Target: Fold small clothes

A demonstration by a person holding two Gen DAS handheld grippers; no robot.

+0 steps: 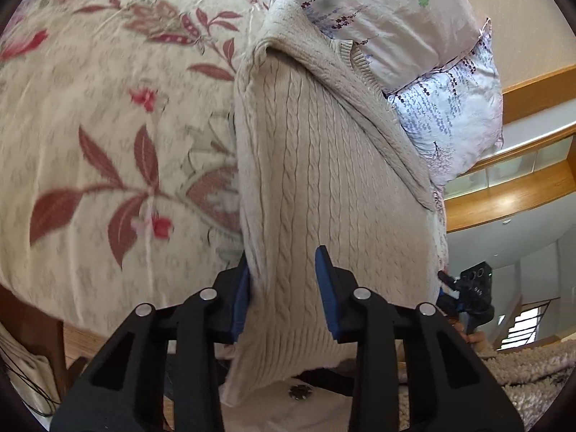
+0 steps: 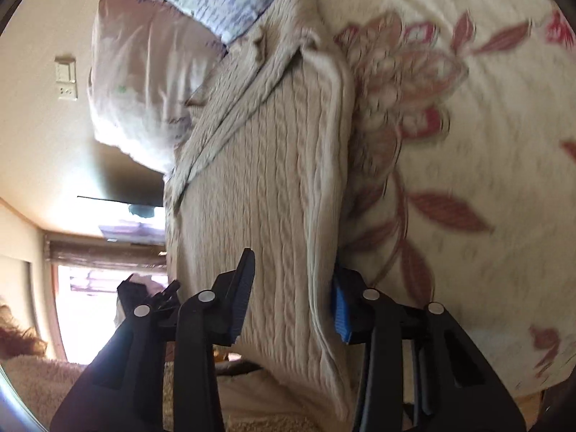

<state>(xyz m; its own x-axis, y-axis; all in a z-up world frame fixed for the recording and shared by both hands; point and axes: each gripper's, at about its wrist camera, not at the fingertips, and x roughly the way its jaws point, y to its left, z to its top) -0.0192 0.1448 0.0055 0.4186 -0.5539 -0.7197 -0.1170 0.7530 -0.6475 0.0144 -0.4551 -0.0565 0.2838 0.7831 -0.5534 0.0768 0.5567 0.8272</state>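
My left claw (image 1: 284,291): blue pads clamped on one lower edge of the cream cable-knit sweater (image 1: 324,180), knit bunched between them.

My right claw (image 2: 291,295): likewise clenched on the sweater (image 2: 266,187), gripping its other lower edge, where the fabric folds over itself beside the right-hand pad.

Sweater: stretched from both claws toward the pillows, lying on the bed; its upper part is folded across on the diagonal, ribbed trim showing near the pillows.

Bedspread (image 1: 108,126): cream with red leaves and flowers, beneath the sweater and spreading wide to one side of it.

Pillows: a pale pink one (image 1: 378,10) and a white one with blue-violet print (image 1: 450,115), stacked just beyond the sweater's far end, touching it.

Wooden trim (image 1: 504,201): past the pillows, on the wall side.

Wall switch plate (image 2: 66,77): on the wall beyond the pillows in the right wrist view.
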